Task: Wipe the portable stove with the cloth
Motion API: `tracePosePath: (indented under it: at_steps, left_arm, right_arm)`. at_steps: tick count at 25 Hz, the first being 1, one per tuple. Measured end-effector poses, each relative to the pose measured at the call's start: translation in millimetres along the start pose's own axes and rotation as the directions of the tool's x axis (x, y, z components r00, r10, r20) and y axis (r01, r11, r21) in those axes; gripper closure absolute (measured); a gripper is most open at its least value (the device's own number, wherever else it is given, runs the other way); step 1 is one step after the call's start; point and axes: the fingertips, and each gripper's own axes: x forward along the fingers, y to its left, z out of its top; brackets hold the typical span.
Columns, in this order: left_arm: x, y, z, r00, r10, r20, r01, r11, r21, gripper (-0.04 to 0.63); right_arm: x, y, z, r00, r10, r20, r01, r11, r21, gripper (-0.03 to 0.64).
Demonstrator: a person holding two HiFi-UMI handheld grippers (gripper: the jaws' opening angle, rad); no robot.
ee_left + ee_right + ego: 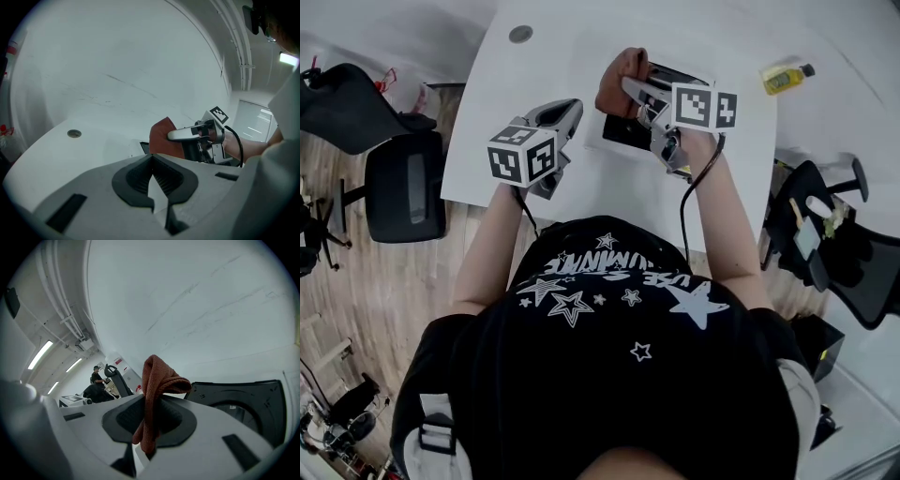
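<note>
A black portable stove (628,133) sits on the white table (581,187), mostly hidden under my right gripper (630,87). That gripper is shut on a reddish-brown cloth (617,79), bunched and held just above the stove's far left part. In the right gripper view the cloth (157,376) hangs folded between the jaws of the gripper (151,399), with the stove's burner well (239,399) to the right. My left gripper (571,112) hovers to the left of the stove, shut and holding nothing. From the left gripper view (151,158) I see the cloth (161,138) and the right gripper (171,136).
A yellow bottle (786,77) lies at the table's far right. A round cable grommet (520,34) is set in the far left of the tabletop. Black office chairs (403,183) stand left of the table, another chair (834,244) to the right.
</note>
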Motion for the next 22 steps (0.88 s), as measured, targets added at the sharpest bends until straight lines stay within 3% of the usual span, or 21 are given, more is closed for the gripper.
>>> tracePosePath:
  at_steps: [10, 22]
  left_arm:
    - [-11.6, 27.3, -5.3, 1.000, 0.019, 0.000, -0.019, 0.999, -0.029, 0.588]
    - [-13.4, 29.4, -12.2, 1.000, 0.022, -0.014, -0.023, 0.999, -0.045, 0.588]
  right_arm:
    - [46.9, 13.8, -15.4, 0.998, 0.030, -0.061, -0.030, 1.000, 0.004, 0.552]
    - [49.1, -3.2, -34.6, 0.995, -0.014, -0.102, 0.016, 1.000, 0.025, 0.552]
